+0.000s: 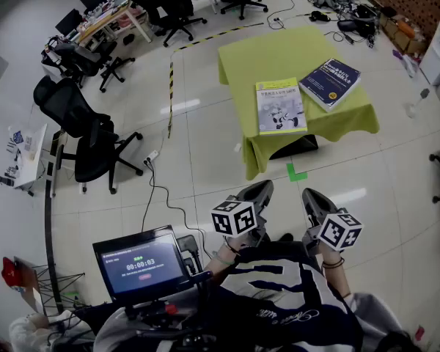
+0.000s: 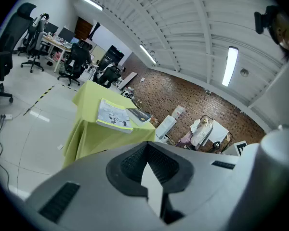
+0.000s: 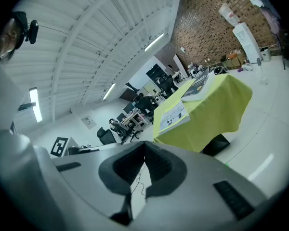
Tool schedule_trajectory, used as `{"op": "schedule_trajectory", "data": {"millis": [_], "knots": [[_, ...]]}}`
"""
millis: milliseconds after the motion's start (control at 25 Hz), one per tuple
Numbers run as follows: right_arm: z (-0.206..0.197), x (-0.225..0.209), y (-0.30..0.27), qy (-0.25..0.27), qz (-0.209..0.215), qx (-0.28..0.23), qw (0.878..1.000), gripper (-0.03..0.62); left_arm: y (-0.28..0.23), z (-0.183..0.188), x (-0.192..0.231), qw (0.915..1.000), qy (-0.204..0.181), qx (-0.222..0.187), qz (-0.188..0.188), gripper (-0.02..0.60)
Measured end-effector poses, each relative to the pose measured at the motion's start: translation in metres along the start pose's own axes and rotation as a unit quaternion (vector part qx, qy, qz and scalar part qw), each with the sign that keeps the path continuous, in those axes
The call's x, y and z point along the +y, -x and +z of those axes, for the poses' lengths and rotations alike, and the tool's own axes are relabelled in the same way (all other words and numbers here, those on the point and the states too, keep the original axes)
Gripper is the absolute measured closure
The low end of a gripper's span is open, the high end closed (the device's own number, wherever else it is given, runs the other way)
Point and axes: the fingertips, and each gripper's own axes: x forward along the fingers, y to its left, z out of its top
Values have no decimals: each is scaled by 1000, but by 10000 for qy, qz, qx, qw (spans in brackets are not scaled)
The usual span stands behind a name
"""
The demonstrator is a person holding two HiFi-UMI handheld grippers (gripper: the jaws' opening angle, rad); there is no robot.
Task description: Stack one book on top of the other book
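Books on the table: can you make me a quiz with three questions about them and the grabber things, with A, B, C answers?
1. Where do the pale book and the second book lie?
A. on the floor
B. side by side on the yellow-green table
C. on an office chair

2. What colour is the second book's cover?
A. red
B. orange
C. dark blue

3. How is the left hand-held gripper right now?
A. shut, with nothing in it
B. wide open
C. shut on a book

Answers:
1 B: the head view shows both books flat on the cloth-covered table, not stacked.
2 C: its cover is dark blue beside the pale one.
3 A: the left gripper view shows its jaws together and empty, far from the table.
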Motion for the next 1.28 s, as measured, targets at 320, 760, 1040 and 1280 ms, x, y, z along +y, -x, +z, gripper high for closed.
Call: {"op": "schedule_trajectory", "data": {"millis": [320,760,1040,1280], "knots": [[16,-18,-12,-116,91,92,9998,597,-17,15,15,9996,126,3,259,577],[45,-82,-53,-209,-94,212,9995,597,-93,36,82,9969,482,180,590,549],[79,-130,-119,-672,-177,390,9968,466,-141,50,125,9930,851,595,570,497],[93,-169,-190,-1026,-329,886,9902,354,-164,59,155,9893,989,924,539,495]]}}
